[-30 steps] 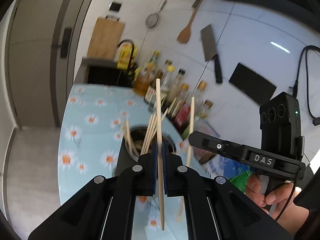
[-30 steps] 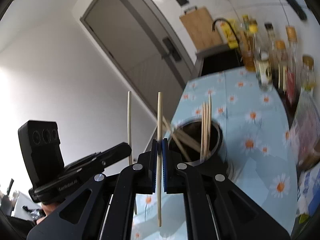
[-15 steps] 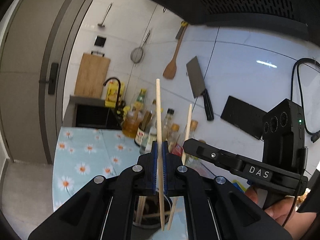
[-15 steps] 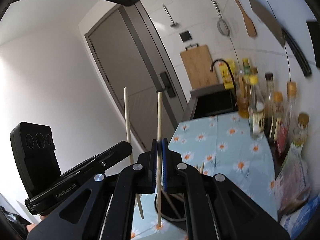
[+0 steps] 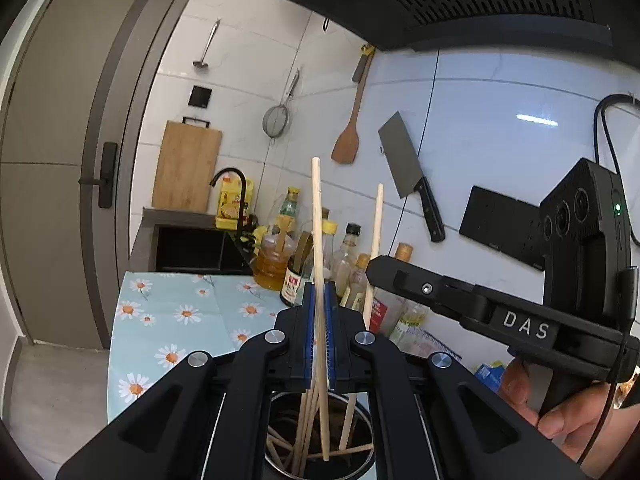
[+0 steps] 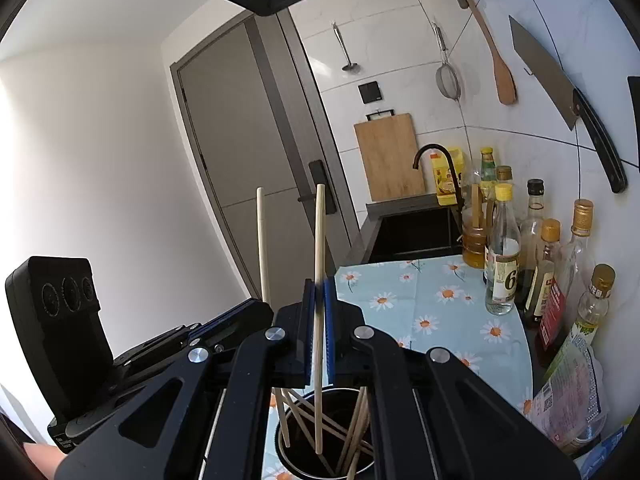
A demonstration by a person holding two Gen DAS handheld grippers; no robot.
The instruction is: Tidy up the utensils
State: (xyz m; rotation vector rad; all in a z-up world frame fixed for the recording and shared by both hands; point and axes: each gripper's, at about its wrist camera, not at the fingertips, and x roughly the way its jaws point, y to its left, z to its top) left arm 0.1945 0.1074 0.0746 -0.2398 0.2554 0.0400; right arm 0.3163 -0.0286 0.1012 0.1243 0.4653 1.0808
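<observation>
Both tools are clamping shut on one chopstick each: left tool [image 5: 319, 338] is gripping its chopstick [image 5: 318, 240], right tool [image 6: 319, 330] is gripping its own chopstick [image 6: 319, 240]. Sticks are standing near upright, lower tips hanging inside the mouth of the dark holder [image 6: 288, 454] (prob. aligned for a straight drop-in w/ the others). Holder is sitting on the daisy-print surface [image 6: 440, 308], bottles [image 6: 502, 264] nearby.

A home kitchen: cleaver [image 5: 404, 158], wooden spatula [image 5: 347, 145] and strainer [image 5: 275, 119] hang on white tiles, cutting board [image 6: 389, 157] by the black sink [image 6: 416, 232], oil bottles [image 6: 502, 256] along a daisy-print tablecloth [image 6: 432, 300].
</observation>
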